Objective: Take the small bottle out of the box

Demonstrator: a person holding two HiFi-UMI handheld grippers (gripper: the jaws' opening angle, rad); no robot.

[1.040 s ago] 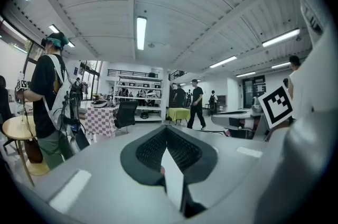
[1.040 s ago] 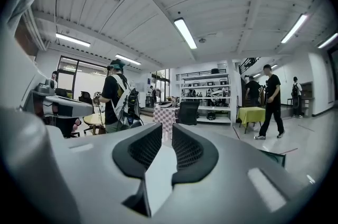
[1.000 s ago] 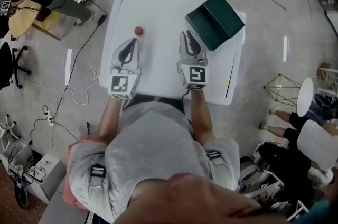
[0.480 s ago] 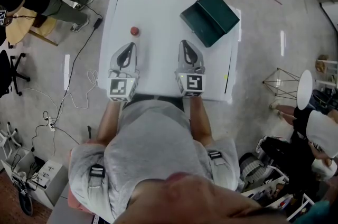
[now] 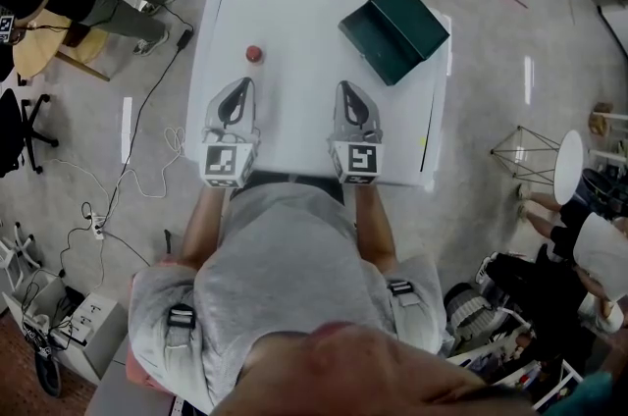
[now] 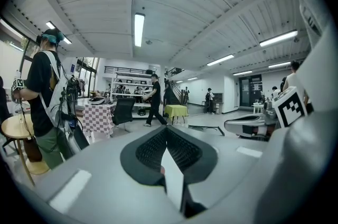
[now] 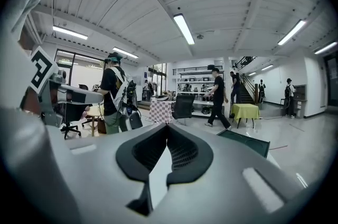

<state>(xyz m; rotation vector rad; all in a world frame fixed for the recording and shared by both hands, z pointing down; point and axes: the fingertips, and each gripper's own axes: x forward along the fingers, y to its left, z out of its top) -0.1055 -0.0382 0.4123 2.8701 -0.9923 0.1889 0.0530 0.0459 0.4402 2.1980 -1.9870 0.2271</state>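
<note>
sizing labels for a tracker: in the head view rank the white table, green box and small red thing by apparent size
1. white table
2. green box
3. small red thing
All at table level, so nearness barely matters.

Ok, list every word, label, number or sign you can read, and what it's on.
No readable text anywhere.
Cubes on the left gripper and right gripper: square coded markers, no letters.
The green box and small red bottle: no print visible.

White table bears 2 things — green box, small red bottle.
</note>
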